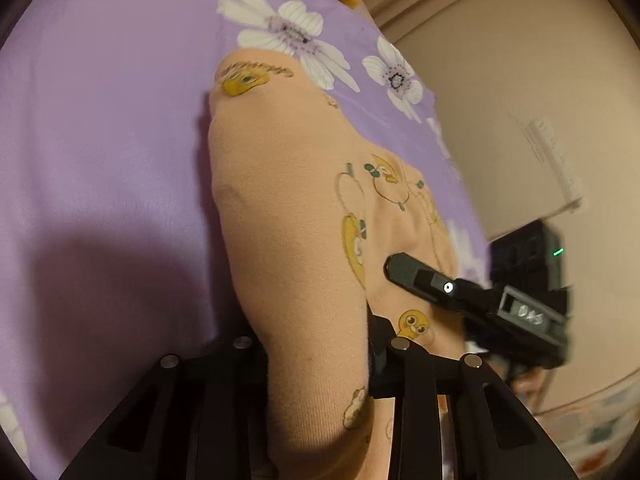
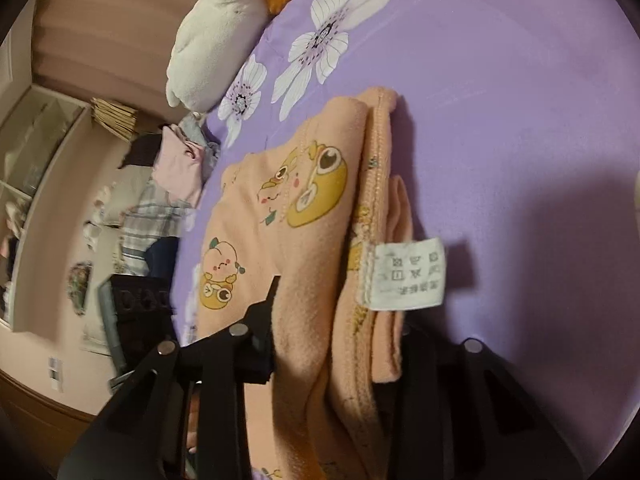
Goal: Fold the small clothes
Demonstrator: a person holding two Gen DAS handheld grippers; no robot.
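Observation:
A small peach garment point(image 1: 288, 208) printed with yellow cartoon ducks lies on a purple bedsheet point(image 1: 100, 140) with white flowers. My left gripper point(image 1: 316, 360) is shut on one edge of it, with cloth bunched between the jaws. The right gripper shows in the left wrist view point(image 1: 400, 270), its black finger resting on the cloth. In the right wrist view the garment point(image 2: 280, 220) is folded in layers, with a white care label point(image 2: 404, 274) showing. My right gripper point(image 2: 336, 352) is shut on its near edge.
A white and orange plush toy point(image 2: 216, 36) lies at the head of the bed. A pile of clothes point(image 2: 160, 192) sits beside the bed's left edge, near a shelf point(image 2: 36, 152). A wall point(image 1: 520, 80) runs along the bed's right side.

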